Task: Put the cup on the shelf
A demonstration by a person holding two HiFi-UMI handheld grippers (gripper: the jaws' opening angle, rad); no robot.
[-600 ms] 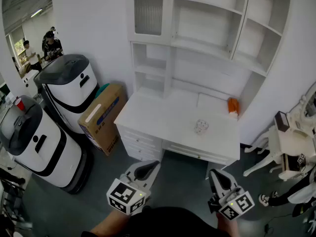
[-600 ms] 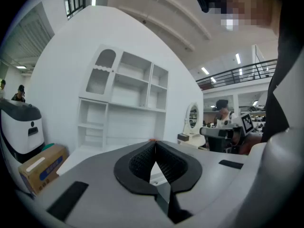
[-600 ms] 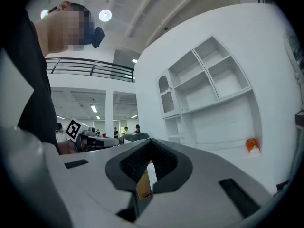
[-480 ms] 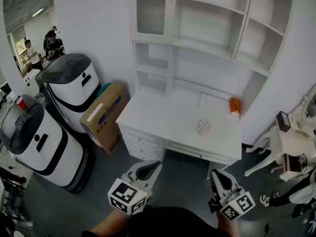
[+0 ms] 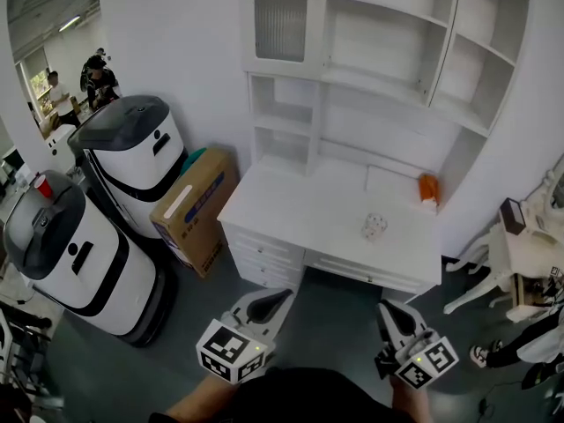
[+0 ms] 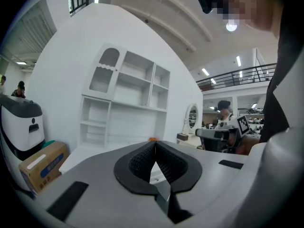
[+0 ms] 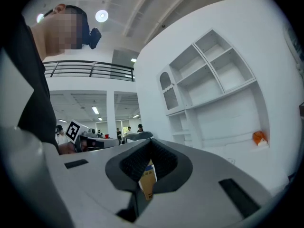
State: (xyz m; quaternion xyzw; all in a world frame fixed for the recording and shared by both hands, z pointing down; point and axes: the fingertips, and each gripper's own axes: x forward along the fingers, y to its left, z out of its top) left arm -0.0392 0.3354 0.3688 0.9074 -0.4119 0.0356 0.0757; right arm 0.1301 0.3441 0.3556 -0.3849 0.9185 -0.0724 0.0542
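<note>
A small patterned white cup (image 5: 374, 226) stands on the white desk (image 5: 291, 210), right of its middle. Above the desk rises the white shelf unit (image 5: 388, 86) with open compartments. Both grippers hang low in front of the desk, well short of the cup. In the head view my left gripper (image 5: 270, 301) points at the desk's front drawers; its jaws meet at the tips with nothing between them, as the left gripper view (image 6: 154, 145) also shows. My right gripper (image 5: 391, 313) is likewise shut and empty, below and slightly right of the cup.
An orange object (image 5: 428, 188) lies at the desk's back right. A cardboard box (image 5: 196, 208) and two white-and-black machines (image 5: 132, 161) (image 5: 66, 254) stand left of the desk. White ornate furniture (image 5: 529, 258) stands at the right. People stand far off at the left.
The view has shifted slightly, so the desk and shelf sit a little lower and further right in frame. Both grippers stay shut in nearly the same place.
</note>
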